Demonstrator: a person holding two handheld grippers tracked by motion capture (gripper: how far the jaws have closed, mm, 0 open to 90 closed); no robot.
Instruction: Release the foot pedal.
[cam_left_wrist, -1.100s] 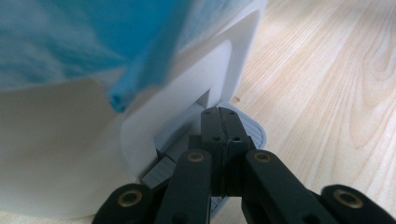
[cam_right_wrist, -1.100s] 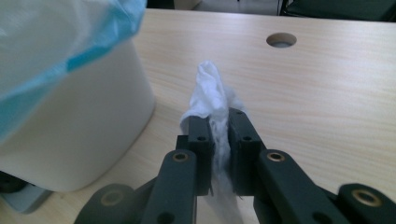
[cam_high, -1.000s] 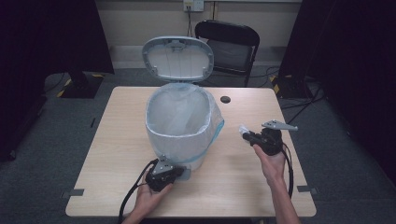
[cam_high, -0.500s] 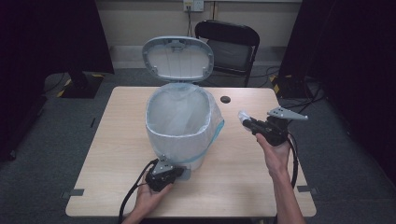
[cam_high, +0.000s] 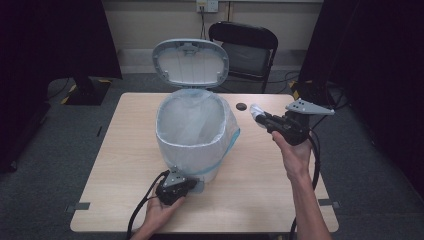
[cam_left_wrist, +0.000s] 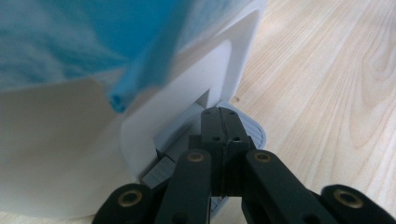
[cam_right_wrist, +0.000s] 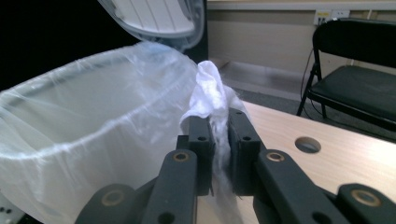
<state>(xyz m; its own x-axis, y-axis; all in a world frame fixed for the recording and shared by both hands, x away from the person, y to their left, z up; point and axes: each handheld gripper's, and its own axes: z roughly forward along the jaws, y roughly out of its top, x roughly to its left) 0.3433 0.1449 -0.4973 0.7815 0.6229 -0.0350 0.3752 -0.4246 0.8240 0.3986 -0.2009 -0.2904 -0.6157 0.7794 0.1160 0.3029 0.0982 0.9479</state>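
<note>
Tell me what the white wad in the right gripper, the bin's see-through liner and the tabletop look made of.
White crumpled wad: probably tissue paper, matte, softly creased with a fuzzy edge. See-through liner: thin plastic film, glossy and wrinkled, with a blue drawstring band. Tabletop: pale wood or wood-look laminate, smooth, with visible grain.

Table: my light wooden table (cam_high: 280, 195), round cable hole (cam_high: 241, 106) near its far edge.
Bin: white pedal bin (cam_high: 192, 137), bag-lined, lid up, standing mid-table.
Pedal: its pedal (cam_left_wrist: 254, 130) at the near side.
</note>
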